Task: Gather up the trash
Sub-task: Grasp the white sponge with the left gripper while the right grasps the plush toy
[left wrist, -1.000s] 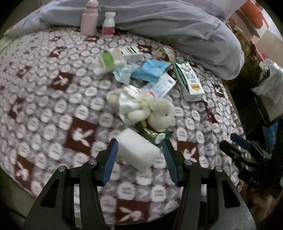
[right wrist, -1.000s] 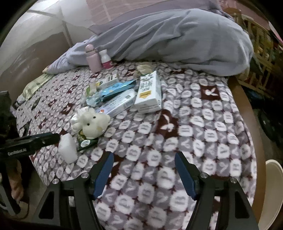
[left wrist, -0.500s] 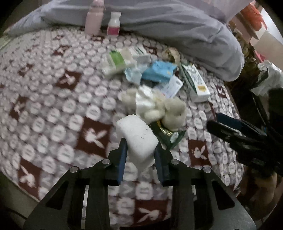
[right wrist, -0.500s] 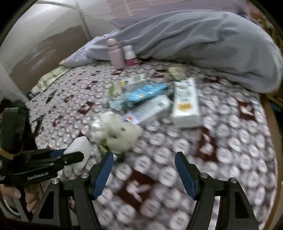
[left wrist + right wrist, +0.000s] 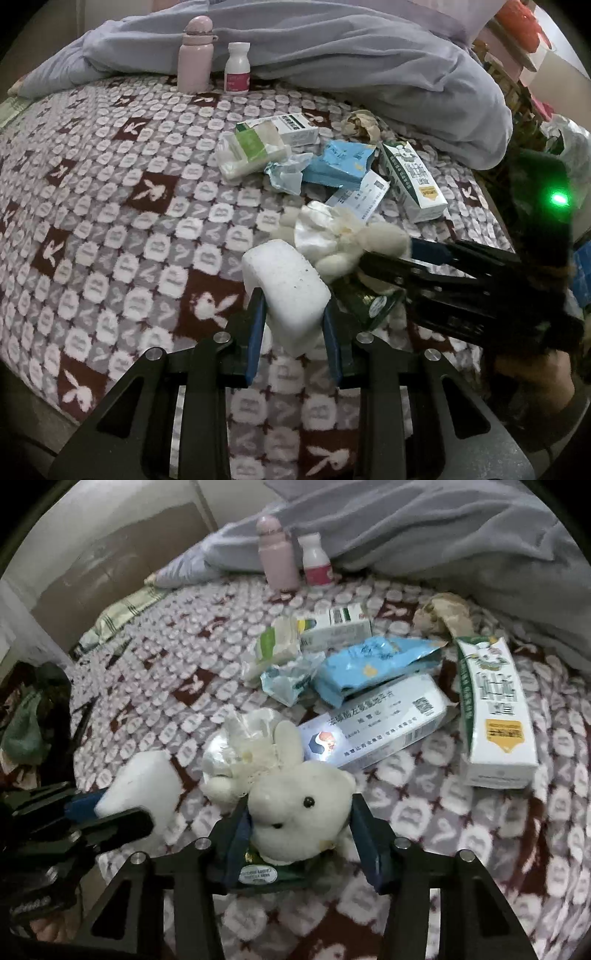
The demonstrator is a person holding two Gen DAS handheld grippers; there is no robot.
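Note:
My left gripper (image 5: 291,325) is shut on a white foam block (image 5: 286,286) and holds it over the patterned blanket; the block also shows in the right wrist view (image 5: 142,786). My right gripper (image 5: 301,838) has its fingers on both sides of a white plush rabbit (image 5: 299,812) that lies on a dark green wrapper (image 5: 266,873). Its jaws are still apart, close to the rabbit's head. Behind lie a blue packet (image 5: 373,664), a white medicine box (image 5: 384,720), a green-white carton (image 5: 495,716), a tissue pack (image 5: 277,646) and a crumpled brown wrapper (image 5: 439,613).
A pink bottle (image 5: 195,55) and a small white bottle (image 5: 237,68) stand at the back by a grey duvet (image 5: 351,51). The bed's edge (image 5: 40,428) runs just below my left gripper. Clutter and a dark bag (image 5: 29,716) lie left of the bed.
My left gripper closed on the foam block and lifted it. My right gripper moved left and down across the bed to straddle the plush rabbit, its jaws narrowing.

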